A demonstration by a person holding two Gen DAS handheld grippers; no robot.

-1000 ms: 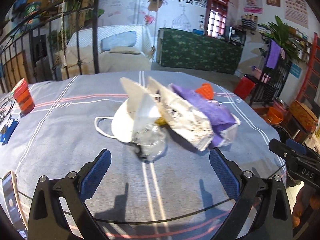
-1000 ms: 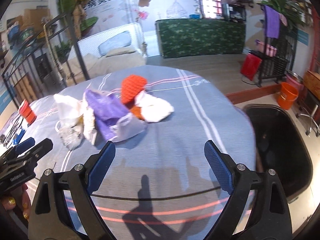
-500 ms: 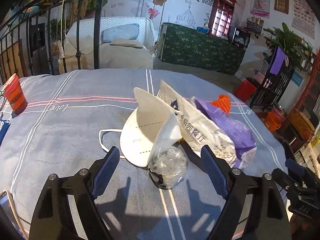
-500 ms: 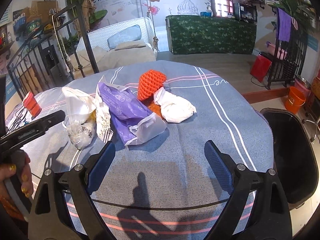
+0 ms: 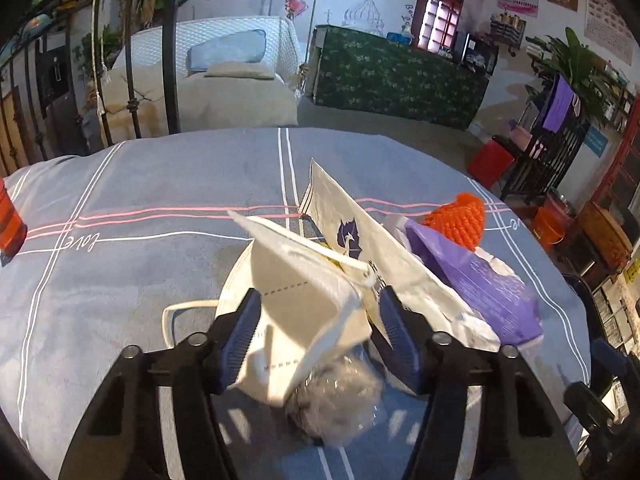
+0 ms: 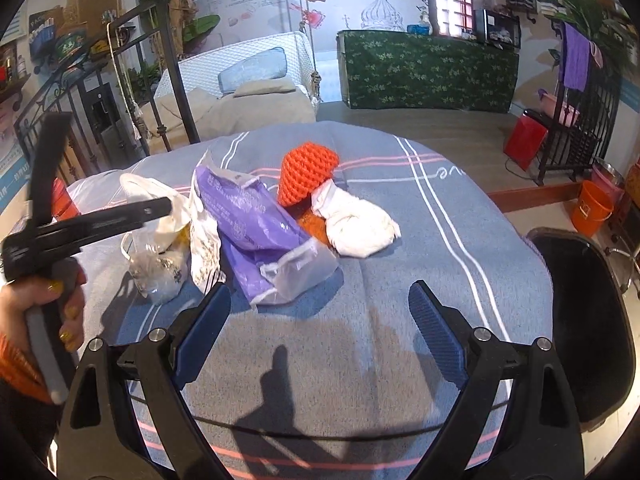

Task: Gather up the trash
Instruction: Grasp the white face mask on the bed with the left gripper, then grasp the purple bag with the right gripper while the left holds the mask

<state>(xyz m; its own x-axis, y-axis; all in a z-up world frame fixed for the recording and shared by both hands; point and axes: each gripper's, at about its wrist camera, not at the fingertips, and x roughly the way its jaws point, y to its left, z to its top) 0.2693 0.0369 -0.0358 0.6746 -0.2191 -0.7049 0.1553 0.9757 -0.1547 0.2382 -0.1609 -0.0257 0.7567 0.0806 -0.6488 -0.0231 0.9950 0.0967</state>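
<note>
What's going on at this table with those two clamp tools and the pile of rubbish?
A person is clearing trash from a cloth-covered table with a handheld gripper in each hand. The left gripper has just been closing around a white face mask at the near end of the pile; its pads look about at the mask's edges, not clearly pinching yet. The right gripper hangs open over bare cloth, holding nothing. A black bin waits beside the table.

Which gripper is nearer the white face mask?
Left. The left gripper has been closing with the white face mask between its fingers. The right gripper hangs open over bare cloth, apart from it beyond the purple bag.
</note>
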